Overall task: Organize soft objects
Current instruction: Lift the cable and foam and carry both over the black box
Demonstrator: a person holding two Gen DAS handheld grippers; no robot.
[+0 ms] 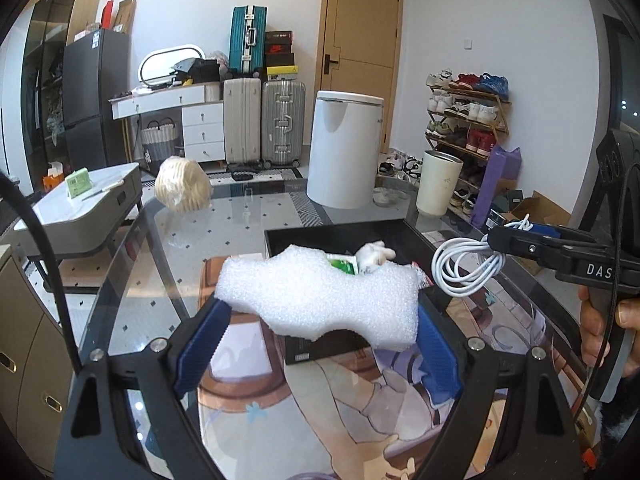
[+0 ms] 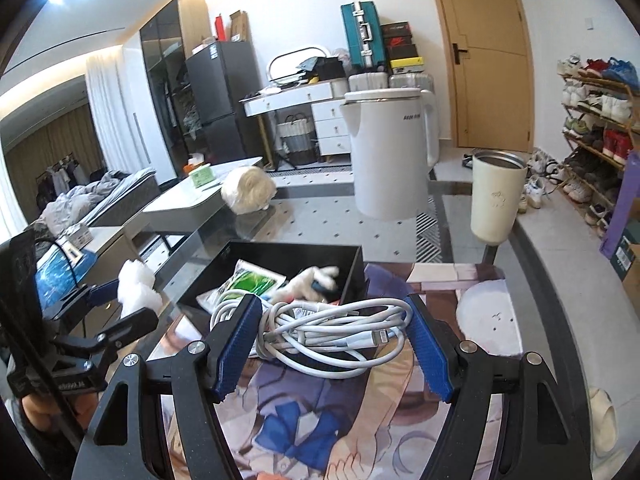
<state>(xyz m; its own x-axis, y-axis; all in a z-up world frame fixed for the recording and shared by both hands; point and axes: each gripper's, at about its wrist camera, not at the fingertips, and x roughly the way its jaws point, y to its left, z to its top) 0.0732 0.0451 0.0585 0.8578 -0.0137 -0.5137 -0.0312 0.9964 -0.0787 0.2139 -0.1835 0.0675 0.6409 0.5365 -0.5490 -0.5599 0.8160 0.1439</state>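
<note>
You are pinching the white foam piece [image 1: 320, 296] in your left gripper [image 1: 320, 340] and the coiled white cable [image 2: 332, 332] in your right gripper [image 2: 336, 344], both lifted before the black tray [image 2: 352, 264] on the glass table [image 2: 540, 280].

Each view is taken from a wrist camera, looking forward and slightly down along its fingers, close over the glass tabletop [image 1: 248, 240]. The left view is set left of the black tray [image 1: 276, 242], the right view to its right. Both share the tray [image 2: 356, 268], the white kettle [image 1: 344, 152] and the wooden door [image 2: 488, 60] beyond.
</note>
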